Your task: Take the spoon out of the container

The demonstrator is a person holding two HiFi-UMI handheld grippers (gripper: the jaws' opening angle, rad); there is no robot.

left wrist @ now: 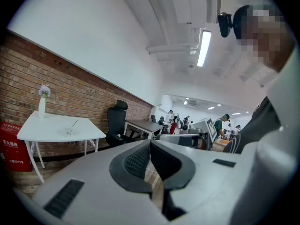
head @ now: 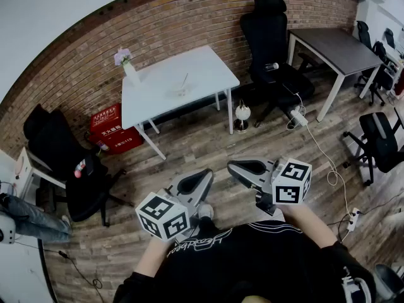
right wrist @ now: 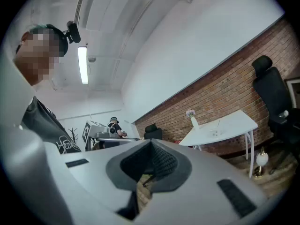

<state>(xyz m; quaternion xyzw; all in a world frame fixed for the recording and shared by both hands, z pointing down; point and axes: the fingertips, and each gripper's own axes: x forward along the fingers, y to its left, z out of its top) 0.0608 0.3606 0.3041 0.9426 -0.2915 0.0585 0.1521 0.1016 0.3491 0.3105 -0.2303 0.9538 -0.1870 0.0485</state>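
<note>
White counter [head: 208, 65] stands well ahead of both tools, and on it the small container [head: 182, 92] with the spoon [head: 185, 81] leaning in it. The left hand-held gripper [head: 205, 175] and right hand-held gripper [head: 235, 166] hover close to the body, jaws pressed together, nothing in either. Best play looks like walking in, opening one, pinching the handle high and steadying the container with the other.

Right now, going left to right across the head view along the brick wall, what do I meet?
Black chair → flower vase → container → tall office chair → dark desk
</note>
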